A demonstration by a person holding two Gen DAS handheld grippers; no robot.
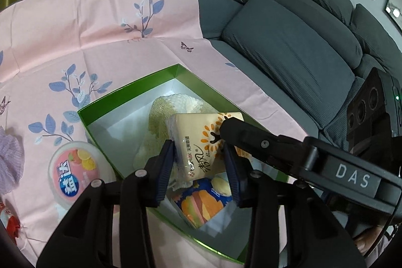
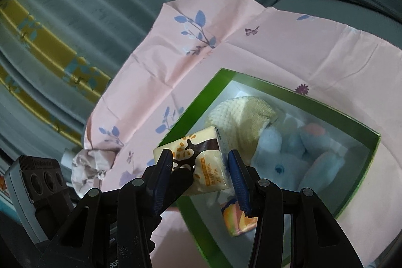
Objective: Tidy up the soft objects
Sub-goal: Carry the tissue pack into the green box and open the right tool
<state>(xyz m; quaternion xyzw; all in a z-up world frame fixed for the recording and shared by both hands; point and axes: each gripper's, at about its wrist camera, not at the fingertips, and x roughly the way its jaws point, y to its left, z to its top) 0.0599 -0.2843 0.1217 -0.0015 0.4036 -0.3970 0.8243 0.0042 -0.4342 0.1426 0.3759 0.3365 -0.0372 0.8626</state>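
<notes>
Left gripper [image 1: 201,167], nearest the lens: jaws part-closed, both blue pads against the sides of the tissue pack [image 1: 201,142], so it held the pack. Right gripper [image 2: 201,165]: jaws half open around the same pack. One pad touched a corner; contact at the other could not be told. One right finger [image 1: 241,132] lay across the pack's top.

The pack hung tilted over the near end of the green box [image 1: 125,89], above a fruit-print packet [image 1: 201,202] and beside a knit [image 1: 160,117]. A blue plush [image 2: 284,160] filled the far side.

Risks, as judged:
- Film wrapper is slick, so uneven release by the two grippers could twist the pack out.
- Dropped tilted, it could catch the rim and fall onto the cloth.
- Little bare floor was left; it may perch on the packet and slide.
</notes>
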